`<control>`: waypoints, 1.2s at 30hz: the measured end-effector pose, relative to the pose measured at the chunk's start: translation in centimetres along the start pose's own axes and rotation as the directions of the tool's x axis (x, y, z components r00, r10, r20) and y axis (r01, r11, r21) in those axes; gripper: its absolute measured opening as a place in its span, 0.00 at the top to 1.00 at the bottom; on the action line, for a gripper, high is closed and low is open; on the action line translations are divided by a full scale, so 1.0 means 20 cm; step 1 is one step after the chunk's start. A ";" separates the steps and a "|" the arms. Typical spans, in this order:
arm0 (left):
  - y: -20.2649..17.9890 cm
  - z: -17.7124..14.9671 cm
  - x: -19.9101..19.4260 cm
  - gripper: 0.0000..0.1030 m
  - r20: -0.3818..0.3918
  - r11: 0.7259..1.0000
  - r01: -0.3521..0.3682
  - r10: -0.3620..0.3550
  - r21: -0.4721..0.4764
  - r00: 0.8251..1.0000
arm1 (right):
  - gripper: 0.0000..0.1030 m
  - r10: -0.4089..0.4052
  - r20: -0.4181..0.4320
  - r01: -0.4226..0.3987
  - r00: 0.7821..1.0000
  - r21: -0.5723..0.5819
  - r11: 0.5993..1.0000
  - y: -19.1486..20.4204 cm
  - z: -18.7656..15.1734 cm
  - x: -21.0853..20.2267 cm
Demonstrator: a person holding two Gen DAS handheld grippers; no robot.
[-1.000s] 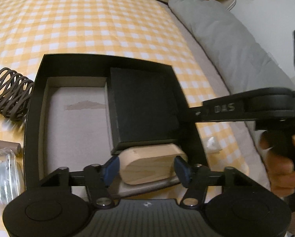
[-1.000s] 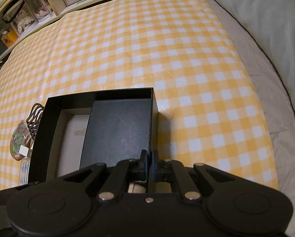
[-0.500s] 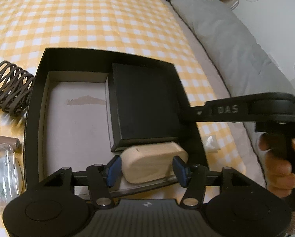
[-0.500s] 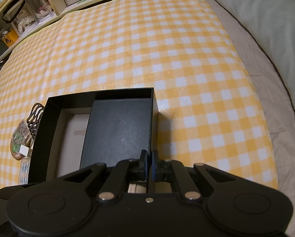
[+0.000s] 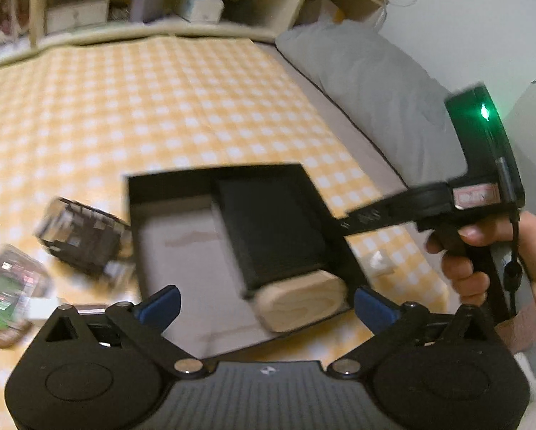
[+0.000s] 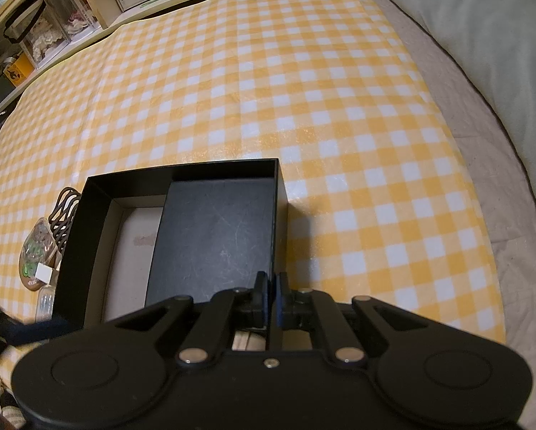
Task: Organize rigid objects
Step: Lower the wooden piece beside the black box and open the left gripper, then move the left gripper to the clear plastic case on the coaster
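Observation:
An open black box (image 5: pixel 210 173) (image 6: pixel 182 169) sits on the yellow checked cloth. Inside it, a flat black case (image 5: pixel 268 229) (image 6: pixel 214 240) fills the right half. A rounded wooden block (image 5: pixel 300 297) lies loose in the near right corner, against the case. My left gripper (image 5: pixel 266 302) hovers above the box's near edge; its jaws are opening wide and touch nothing, with the block below them. My right gripper (image 6: pixel 272 286) is shut on the box's right wall near that corner. The left wrist view is blurred by motion.
Left of the box lie a dark coiled wire holder (image 5: pixel 85 240) (image 6: pixel 65 211) and a clear packet with green contents (image 5: pixel 6 286) (image 6: pixel 37 251). A grey pillow (image 5: pixel 368 82) runs along the right. Shelves (image 5: pixel 160 0) stand behind. A hand (image 5: pixel 465 268) grips the right tool's handle.
My left gripper has let go of the wooden block, spread wide, and lifted up and back from the box. The block stays in the box. The right gripper has not moved.

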State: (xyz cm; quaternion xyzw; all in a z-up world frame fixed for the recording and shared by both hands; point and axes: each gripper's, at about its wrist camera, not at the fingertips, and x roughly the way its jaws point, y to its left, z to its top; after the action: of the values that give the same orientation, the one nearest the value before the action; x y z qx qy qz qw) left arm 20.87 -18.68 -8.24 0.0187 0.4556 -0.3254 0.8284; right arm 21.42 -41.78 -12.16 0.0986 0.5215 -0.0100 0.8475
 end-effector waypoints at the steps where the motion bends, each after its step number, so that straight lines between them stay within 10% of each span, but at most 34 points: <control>1: 0.04 0.00 -0.02 0.00 0.012 1.000 -0.009 0.009 0.001 1.000 | 0.95 0.000 -0.001 0.000 1.000 0.000 1.000 0.00 0.00 0.00; 17: 0.86 -0.08 -0.14 0.00 0.122 0.945 -0.311 0.323 -0.102 0.939 | 0.95 -0.013 -0.001 0.013 1.000 -0.010 1.000 0.01 0.00 0.00; 29: 0.91 -0.10 0.09 0.00 0.104 0.945 -0.319 0.310 0.076 0.945 | 0.95 -0.017 -0.002 0.017 1.000 -0.011 1.000 0.02 0.00 0.00; 36: 0.99 -0.13 0.08 0.10 0.073 0.949 -0.316 0.314 0.012 0.947 | 0.95 -0.022 -0.002 0.022 1.000 -0.013 1.000 0.03 0.00 0.01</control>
State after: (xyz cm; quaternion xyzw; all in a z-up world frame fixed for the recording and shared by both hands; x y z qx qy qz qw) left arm 30.65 -3.09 -16.27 0.0893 0.4136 -0.1948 0.8849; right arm 21.58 -41.18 -12.21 0.0873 0.5237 -0.0156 0.8473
